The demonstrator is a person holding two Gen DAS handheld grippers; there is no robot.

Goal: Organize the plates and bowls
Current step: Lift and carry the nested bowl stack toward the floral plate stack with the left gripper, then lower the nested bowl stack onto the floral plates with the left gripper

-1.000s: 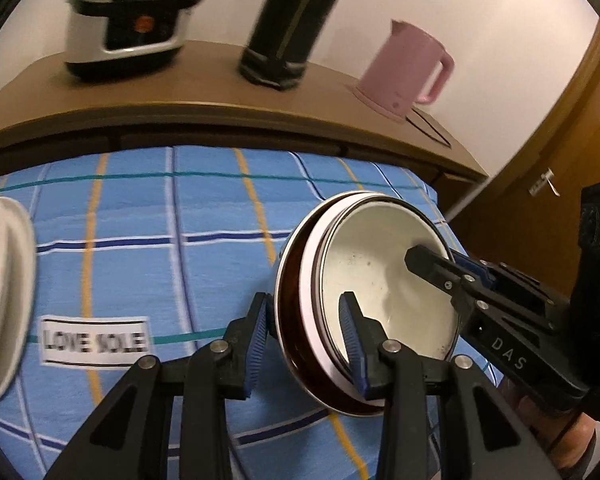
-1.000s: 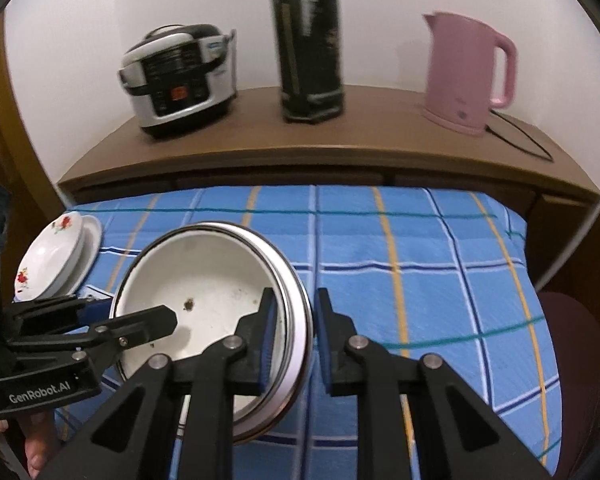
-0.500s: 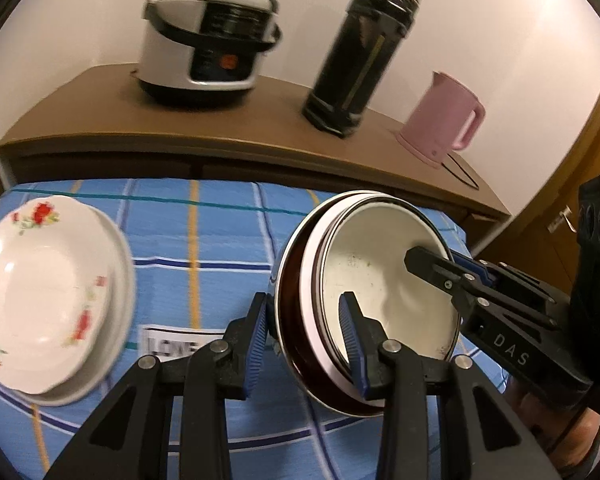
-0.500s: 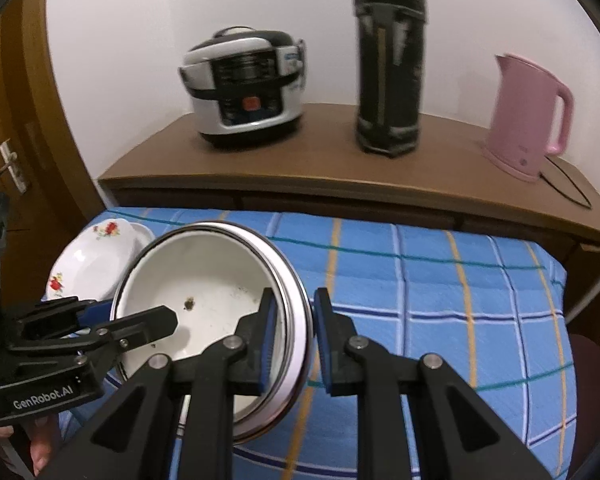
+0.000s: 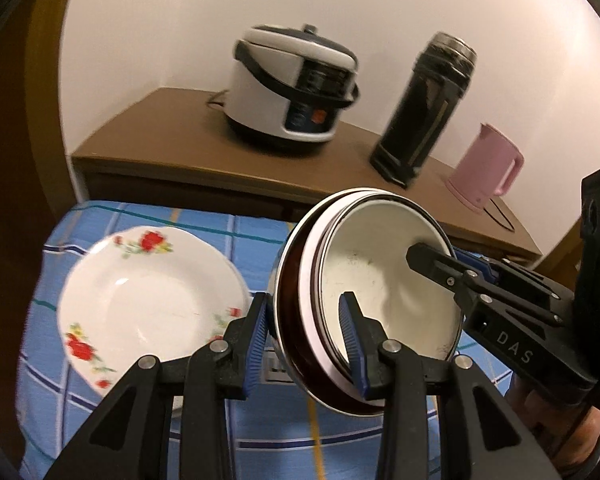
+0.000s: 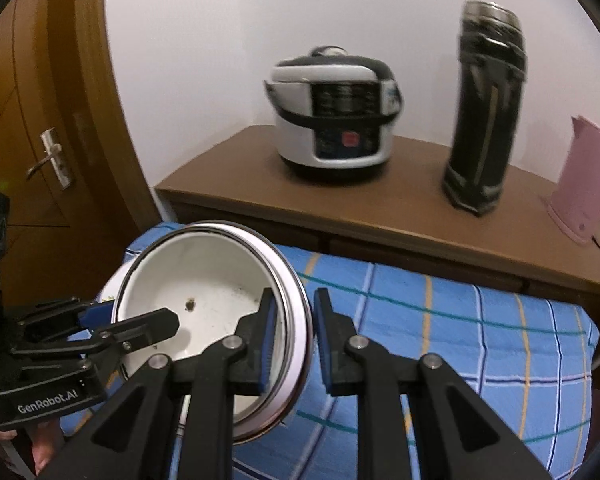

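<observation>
Both hands have swung the enamel bowl point(image 5: 384, 280) toward the floral plate point(image 5: 148, 300); left gripper point(image 5: 306, 344) and right gripper point(image 6: 294, 340) jaws pinching opposite rims; stacking looks next.

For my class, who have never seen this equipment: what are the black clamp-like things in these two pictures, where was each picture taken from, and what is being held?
No robot here: a person holds a black two-finger hand gripper in each hand, each carrying a wide-angle camera looking along its fingers. The left gripper films one picture, the right gripper the other, so each also shows its partner. Together they clamp opposite rims of a tilted white enamel bowl with a metal rim, held above a blue checked tablecloth. On the cloth lies a white plate with red flowers. Behind, a wooden sideboard carries a rice cooker, black flask and pink kettle.
</observation>
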